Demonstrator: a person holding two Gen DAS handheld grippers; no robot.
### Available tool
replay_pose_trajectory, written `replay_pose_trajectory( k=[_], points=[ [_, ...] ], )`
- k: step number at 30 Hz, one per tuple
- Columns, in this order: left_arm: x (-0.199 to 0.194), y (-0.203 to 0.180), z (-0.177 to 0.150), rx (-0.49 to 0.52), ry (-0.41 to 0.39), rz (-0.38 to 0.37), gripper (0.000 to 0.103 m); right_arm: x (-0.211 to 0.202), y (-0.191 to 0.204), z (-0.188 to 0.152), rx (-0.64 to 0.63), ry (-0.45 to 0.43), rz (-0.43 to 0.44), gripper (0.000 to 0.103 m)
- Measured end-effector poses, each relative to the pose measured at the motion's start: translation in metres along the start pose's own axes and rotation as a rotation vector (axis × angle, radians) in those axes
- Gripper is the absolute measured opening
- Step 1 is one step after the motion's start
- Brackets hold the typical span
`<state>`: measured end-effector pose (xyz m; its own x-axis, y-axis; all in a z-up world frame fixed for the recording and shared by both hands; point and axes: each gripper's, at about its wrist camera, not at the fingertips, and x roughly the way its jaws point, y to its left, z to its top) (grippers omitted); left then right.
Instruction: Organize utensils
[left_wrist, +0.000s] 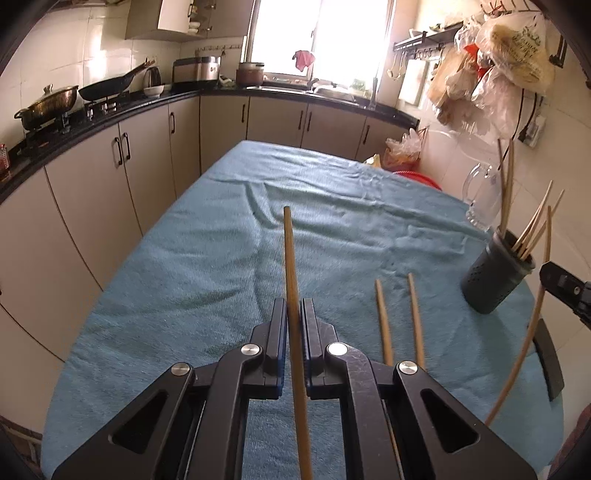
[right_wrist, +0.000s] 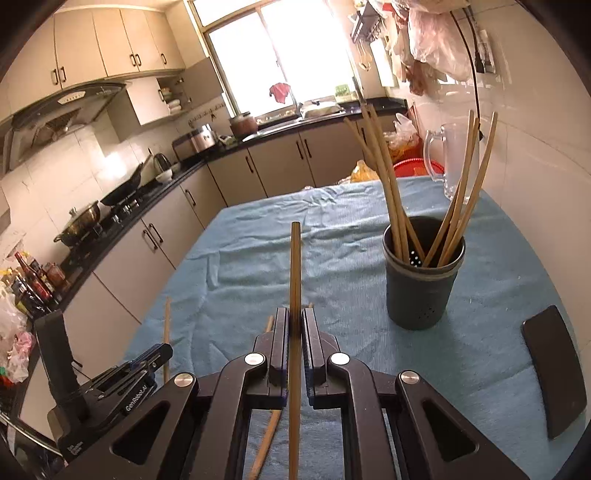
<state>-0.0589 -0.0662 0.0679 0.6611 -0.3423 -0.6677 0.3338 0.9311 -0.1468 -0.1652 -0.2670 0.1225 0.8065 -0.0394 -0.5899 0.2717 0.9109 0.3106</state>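
My left gripper (left_wrist: 294, 308) is shut on a wooden chopstick (left_wrist: 290, 258) that points forward above the blue towel (left_wrist: 192, 277). Two loose chopsticks (left_wrist: 384, 325) lie on the towel to its right. My right gripper (right_wrist: 294, 318) is shut on another wooden chopstick (right_wrist: 295, 266), left of and nearer than the dark perforated utensil holder (right_wrist: 421, 291). The holder (left_wrist: 493, 282) stands upright at the right and has several chopsticks (right_wrist: 391, 192) in it. The left gripper also shows in the right wrist view (right_wrist: 147, 363), lower left, with its chopstick (right_wrist: 167, 332).
A black flat object (right_wrist: 554, 373) lies on the towel at the right edge. A clear glass jug (right_wrist: 448, 158) stands behind the holder by the tiled wall. Kitchen counters with a stove and pans (left_wrist: 107, 88) run along the left and back.
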Motion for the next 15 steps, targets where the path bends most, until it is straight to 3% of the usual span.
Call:
replay_pose_trajectory(
  k=[15],
  points=[
    [-0.053,-0.01,0.018,0.002,-0.082,-0.04,0.006,-0.034,-0.02,0.001,0.028,-0.06,0.014,0.007]
  ],
)
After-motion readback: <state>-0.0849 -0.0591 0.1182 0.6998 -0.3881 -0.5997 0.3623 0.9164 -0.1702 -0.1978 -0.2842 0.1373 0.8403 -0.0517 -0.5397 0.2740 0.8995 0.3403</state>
